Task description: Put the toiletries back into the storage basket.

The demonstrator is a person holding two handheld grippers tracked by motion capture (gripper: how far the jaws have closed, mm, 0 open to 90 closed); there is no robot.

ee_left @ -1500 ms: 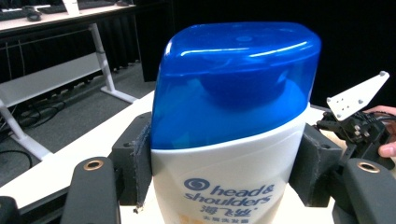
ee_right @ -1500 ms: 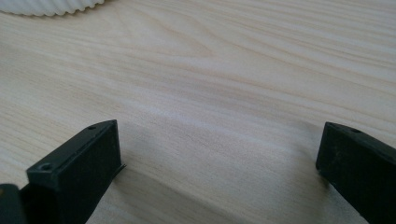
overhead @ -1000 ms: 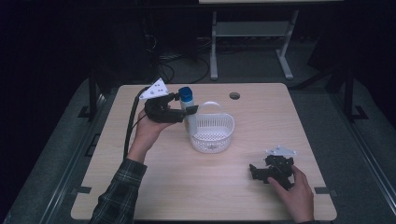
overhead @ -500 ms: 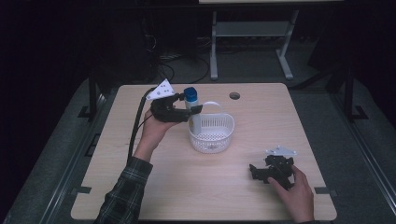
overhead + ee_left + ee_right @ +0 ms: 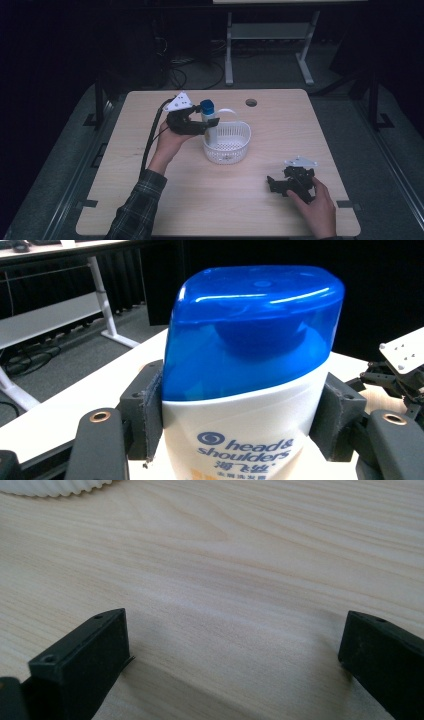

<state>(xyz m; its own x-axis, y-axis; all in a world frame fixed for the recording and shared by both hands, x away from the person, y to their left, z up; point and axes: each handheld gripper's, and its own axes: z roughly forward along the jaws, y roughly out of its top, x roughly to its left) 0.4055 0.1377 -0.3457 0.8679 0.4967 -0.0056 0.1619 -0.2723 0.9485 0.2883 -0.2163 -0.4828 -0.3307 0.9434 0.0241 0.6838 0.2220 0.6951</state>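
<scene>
A white shampoo bottle (image 5: 245, 405) with a blue cap (image 5: 207, 106) stands upright between the jaws of my left gripper (image 5: 209, 124), which is shut on it below the cap. The bottle (image 5: 210, 131) hangs over the left part of a white perforated basket (image 5: 227, 145), its lower end down inside it. Whether it touches the bottom is hidden. My right gripper (image 5: 274, 184) rests on the wooden table (image 5: 200, 200) at the front right, held by a hand. Its jaws stand wide apart over bare wood (image 5: 235, 645) with nothing between them.
The basket's rim (image 5: 55, 486) lies at the far edge of the right gripper view. A round hole (image 5: 251, 102) sits in the table's back edge. Beyond the table stand a white desk frame (image 5: 270, 35) and cables on the floor.
My left gripper has carried the bottle to the right and down, from beside the basket's left edge into the basket. The right gripper has stayed where it was.
</scene>
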